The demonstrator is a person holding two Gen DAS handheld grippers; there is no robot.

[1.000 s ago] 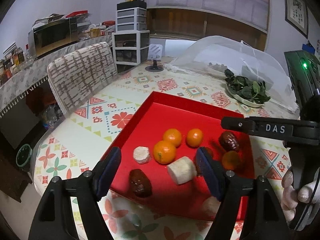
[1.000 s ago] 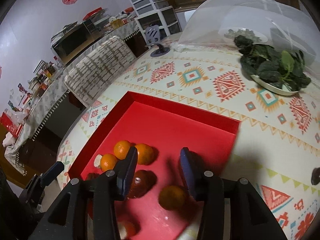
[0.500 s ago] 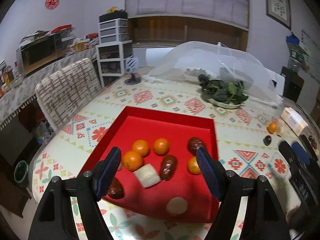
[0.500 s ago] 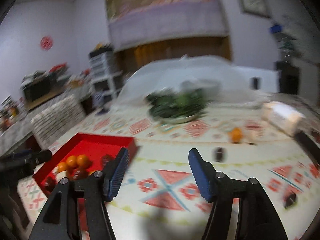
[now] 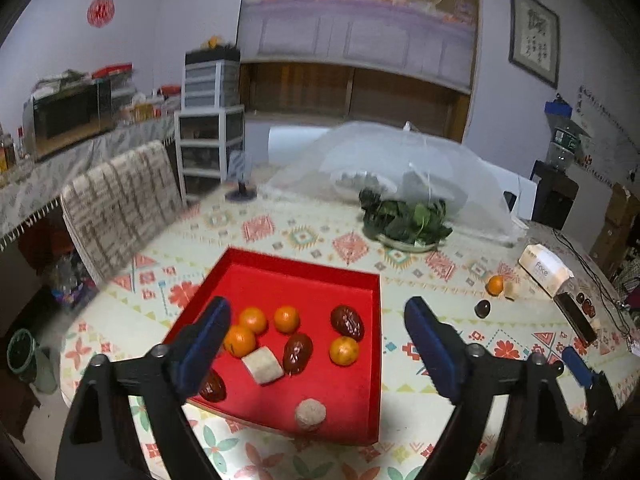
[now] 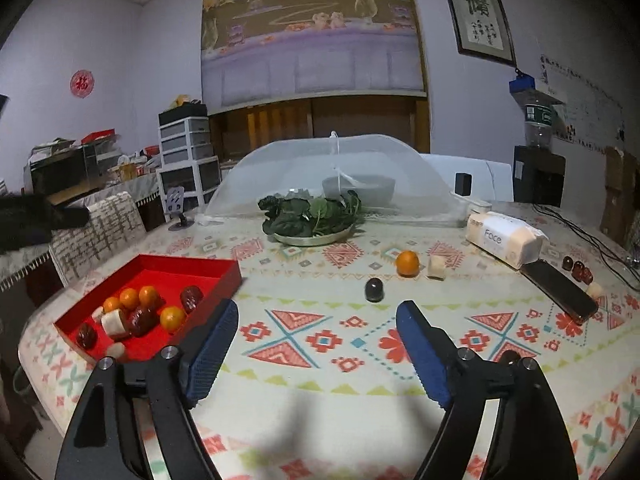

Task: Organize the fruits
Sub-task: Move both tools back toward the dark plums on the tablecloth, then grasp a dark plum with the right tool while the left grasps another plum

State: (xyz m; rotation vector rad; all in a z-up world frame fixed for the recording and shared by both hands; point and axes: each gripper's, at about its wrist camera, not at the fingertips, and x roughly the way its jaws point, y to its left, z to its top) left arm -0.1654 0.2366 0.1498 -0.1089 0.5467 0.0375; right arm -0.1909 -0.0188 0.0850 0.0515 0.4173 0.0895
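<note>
Hovering above the near edge of the shallow red rectangular tray (image 5: 280,276), the left gripper (image 5: 316,344) has its blue-padded jaws wide and still opening, with nothing pressed between them. The tray sits on the counter (image 6: 320,360), which is covered with a cream cloth printed in red and teal geometric shapes. Inside the tray lie four small orange mandarins: three clustered toward its left side (image 5: 253,319), and one (image 5: 344,350) nearer the right wall. Three dark red wrinkled dates are there too, one (image 5: 347,322) by the right wall, one (image 5: 298,352) in the middle touching a pale beige cut chunk (image 5: 262,365), and one (image 5: 212,386) partly hidden behind the left finger. A round beige piece (image 5: 310,414) rests near the tray's front edge.

The right gripper (image 6: 318,344) points across the bare cloth, well to the right of the tray; its jaws are likewise wide, opening, and empty. Beyond it, apart from the tray, lie a loose orange mandarin (image 6: 407,263), a small pale cube (image 6: 437,267) just beside it, and a dark oval fruit (image 6: 374,289) nearer the gripper. Farther back stand a metal plate of dark leafy greens (image 6: 312,218), a white mesh food cover (image 6: 332,176), a white tissue pack (image 6: 502,240) and a black phone (image 6: 560,288).
</note>
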